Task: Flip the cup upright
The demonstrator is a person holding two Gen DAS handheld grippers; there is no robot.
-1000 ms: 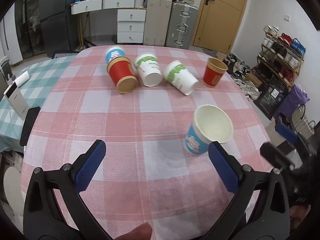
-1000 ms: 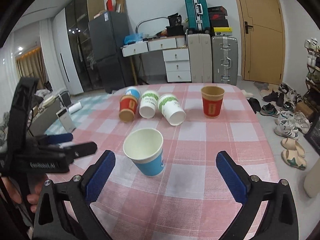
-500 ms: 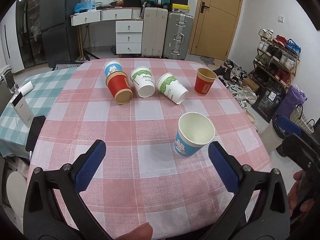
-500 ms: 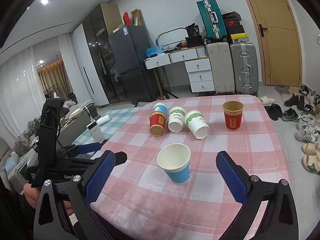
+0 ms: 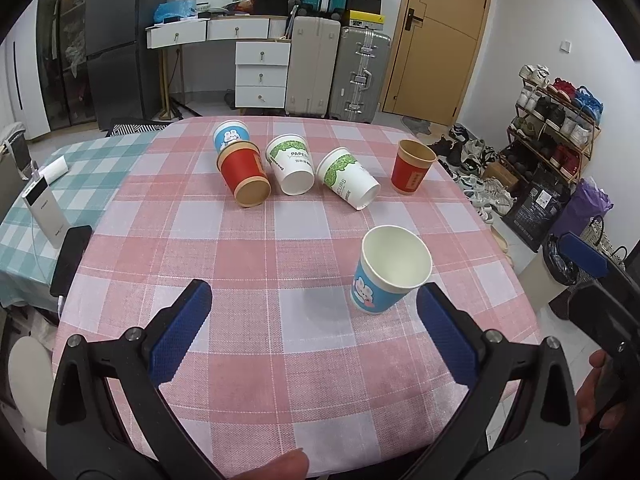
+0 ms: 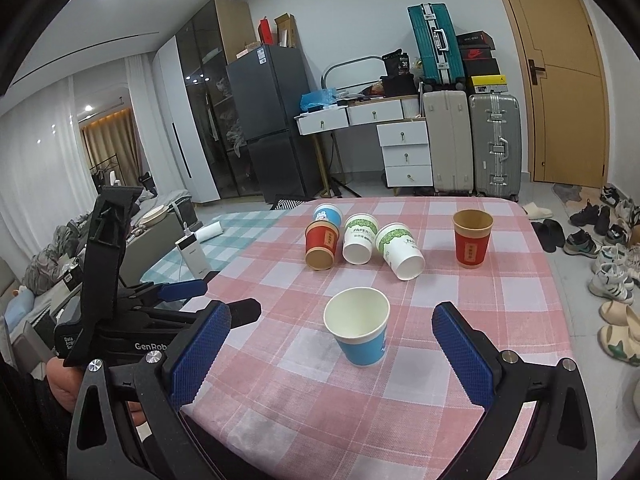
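A blue cup (image 5: pixel 390 272) (image 6: pixel 360 330) stands upright near the front of the pink checked table (image 5: pixel 240 264). A red cup (image 5: pixel 412 168) (image 6: pixel 472 238) stands upright at the back right. A second red cup (image 5: pixel 244 178) (image 6: pixel 320 246), two white-and-green cups (image 5: pixel 290 164) (image 5: pixel 348 178) and another blue cup (image 5: pixel 230 136) lie on their sides at the back. My left gripper (image 5: pixel 316 332) and my right gripper (image 6: pixel 332 354) are both open and empty, held back over the table's front edge.
A white power bank (image 5: pixel 42 208) and a black phone (image 5: pixel 70 254) lie on the green checked table at the left. Suitcases (image 5: pixel 340 72) and drawers stand behind the table. Shoes (image 6: pixel 612 276) and a shoe rack (image 5: pixel 556 120) are at the right.
Both grippers have pulled back and up from the upright blue cup, so more of the table shows. The cups have not moved.
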